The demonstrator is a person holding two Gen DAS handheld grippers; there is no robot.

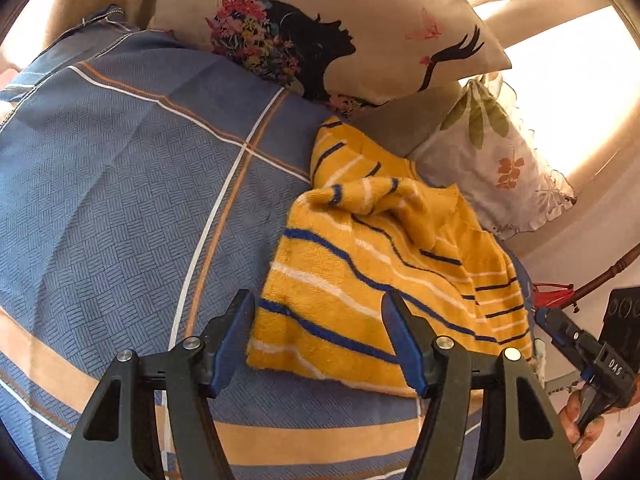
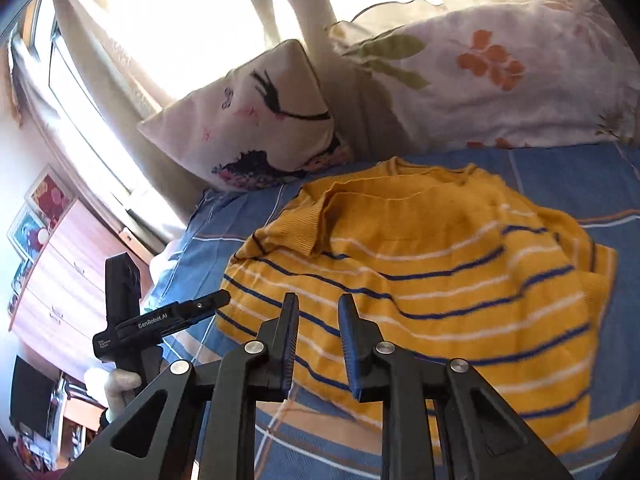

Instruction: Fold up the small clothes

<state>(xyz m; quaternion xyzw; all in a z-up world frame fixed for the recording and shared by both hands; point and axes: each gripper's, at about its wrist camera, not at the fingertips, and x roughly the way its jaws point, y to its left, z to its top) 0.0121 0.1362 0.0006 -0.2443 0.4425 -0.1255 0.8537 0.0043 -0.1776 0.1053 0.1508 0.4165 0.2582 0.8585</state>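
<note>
The left black two-finger gripper [image 1: 318, 344] stands wide open and empty over the near hem of the yellow knit jumper with blue and white stripes [image 1: 380, 260], which lies rumpled on the blue checked bedspread [image 1: 120, 200]. Soft, light and floppy, it should sag from any single hold, so the ribbed collar [image 2: 296, 232] or hem corners look best. The right gripper [image 2: 318, 344], narrowly parted, holds nothing; bare bedspread lies leftward, with printed pillows [image 2: 500, 80] crowding the far edge.

A wide stretch of bare blue bedspread [image 1: 120, 184] is left free to the left of the yellow striped sweater [image 1: 380, 280]. Passage beyond the sweater is blocked by the printed cushion [image 1: 360, 20] and floral pillow [image 1: 492, 156].
</note>
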